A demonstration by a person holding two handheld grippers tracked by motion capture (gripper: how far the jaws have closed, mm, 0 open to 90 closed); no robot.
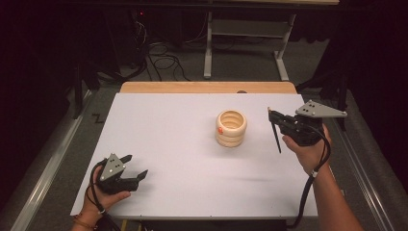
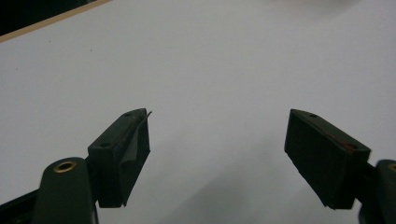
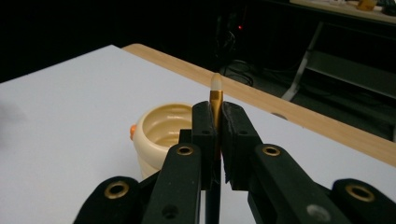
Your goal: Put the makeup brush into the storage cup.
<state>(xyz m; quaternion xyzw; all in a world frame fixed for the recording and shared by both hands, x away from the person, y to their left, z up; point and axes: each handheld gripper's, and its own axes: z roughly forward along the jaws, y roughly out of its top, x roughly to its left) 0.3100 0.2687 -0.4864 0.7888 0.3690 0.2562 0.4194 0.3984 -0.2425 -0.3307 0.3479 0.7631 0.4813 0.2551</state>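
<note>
High view: right hand-held gripper (image 1: 275, 117) is clamped on a pen (image 1: 276, 137) that hangs down over the desk (image 1: 159, 144), just right of the cup (image 1: 231, 128). Left hand-held gripper (image 1: 134, 168) rests near the front-left corner, well apart.

Left gripper view: jaws spread wide, nothing between them.

Right gripper view: pen (image 3: 215, 100) pinched near its upper end, cup (image 3: 161, 130) beyond. Risk: with such a high grip the long lower end could swing, strike the rim and tip the cup, or slip through the jaws.
</note>
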